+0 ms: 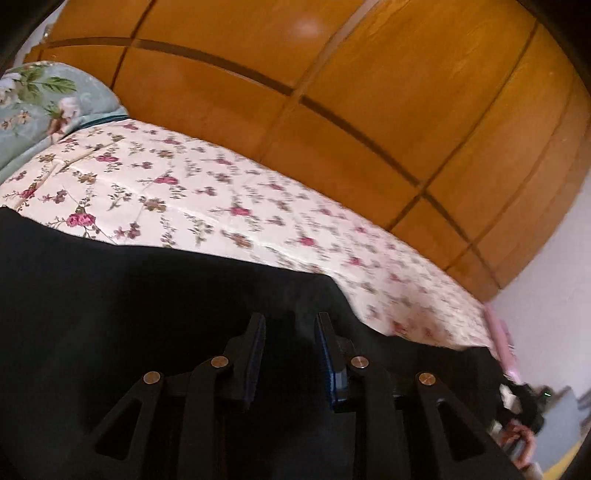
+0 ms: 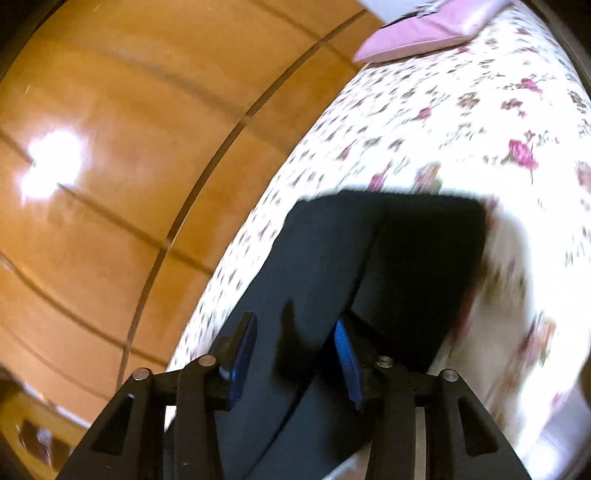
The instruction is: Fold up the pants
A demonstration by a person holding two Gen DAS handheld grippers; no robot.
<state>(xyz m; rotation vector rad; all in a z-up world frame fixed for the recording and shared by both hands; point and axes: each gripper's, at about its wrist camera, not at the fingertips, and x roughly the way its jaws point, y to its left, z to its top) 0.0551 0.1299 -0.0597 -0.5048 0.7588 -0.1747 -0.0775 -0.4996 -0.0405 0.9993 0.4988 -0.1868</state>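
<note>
The black pants (image 1: 147, 288) lie spread on a bed with a cream floral sheet (image 1: 229, 199). My left gripper (image 1: 290, 321) is open just above the dark cloth, its blue-padded fingers apart with nothing between them. In the right wrist view the pants (image 2: 406, 251) lie as two legs side by side along the bed (image 2: 424, 122). My right gripper (image 2: 295, 325) is open over the pants, the fingers straddling the left leg, with a fold edge running past the right finger. The view is motion-blurred.
A glossy wooden wardrobe (image 1: 332, 74) stands right behind the bed and fills the left of the right wrist view (image 2: 110, 166). A green floral pillow (image 1: 44, 103) lies at the bed's left end. A pink cloth (image 2: 417, 33) lies at the far end.
</note>
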